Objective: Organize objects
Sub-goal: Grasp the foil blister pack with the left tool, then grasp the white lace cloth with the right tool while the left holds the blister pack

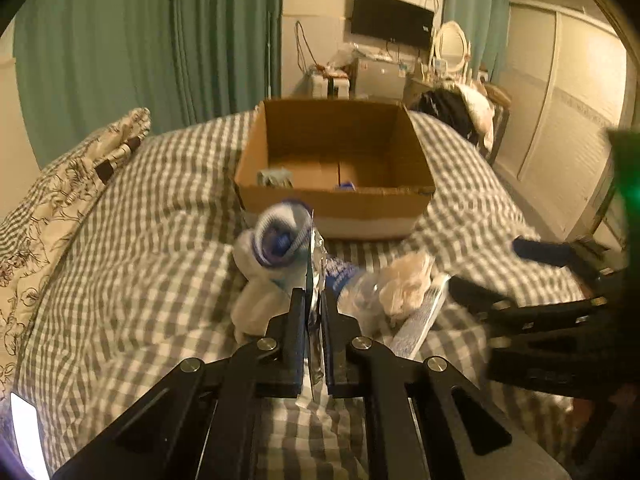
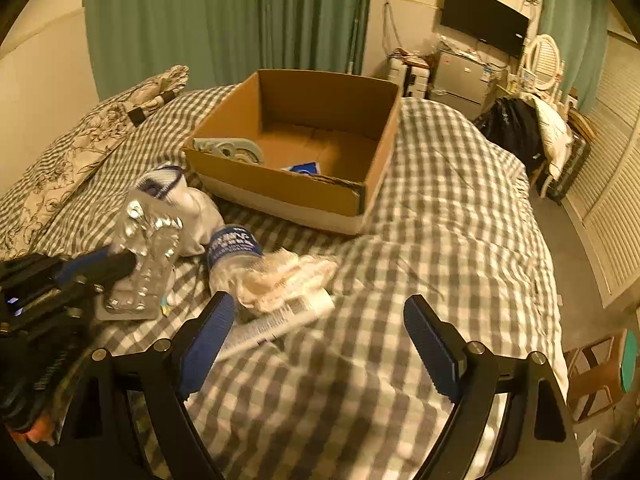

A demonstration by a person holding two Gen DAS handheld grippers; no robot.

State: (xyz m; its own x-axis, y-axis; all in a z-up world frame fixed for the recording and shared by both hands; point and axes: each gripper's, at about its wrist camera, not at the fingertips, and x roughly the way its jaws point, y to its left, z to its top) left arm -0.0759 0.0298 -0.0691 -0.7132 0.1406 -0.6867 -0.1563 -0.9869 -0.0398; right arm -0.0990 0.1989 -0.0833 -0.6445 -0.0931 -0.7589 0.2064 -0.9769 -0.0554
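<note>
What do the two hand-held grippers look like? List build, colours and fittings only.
Left hand-held gripper: matte black angular linkage arms joined by round silver pivot bolts, ending in two flat black fingers whose pad colour cannot be made out. Right hand-held gripper: the same black frame and silver bolts, with blue ribbed pads on the fingers' inner faces. No cables or sleeves show.

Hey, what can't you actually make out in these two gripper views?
- Cardboard box contents, left wrist view: its near wall hides most of them.
- Blister pack, left wrist view: edge-on between the left gripper fingers, face unseen.
- Tube print, right wrist view: blurred, too small to read.
- Plastic bottle, right wrist view: partly covered by crumpled tissue.
</note>
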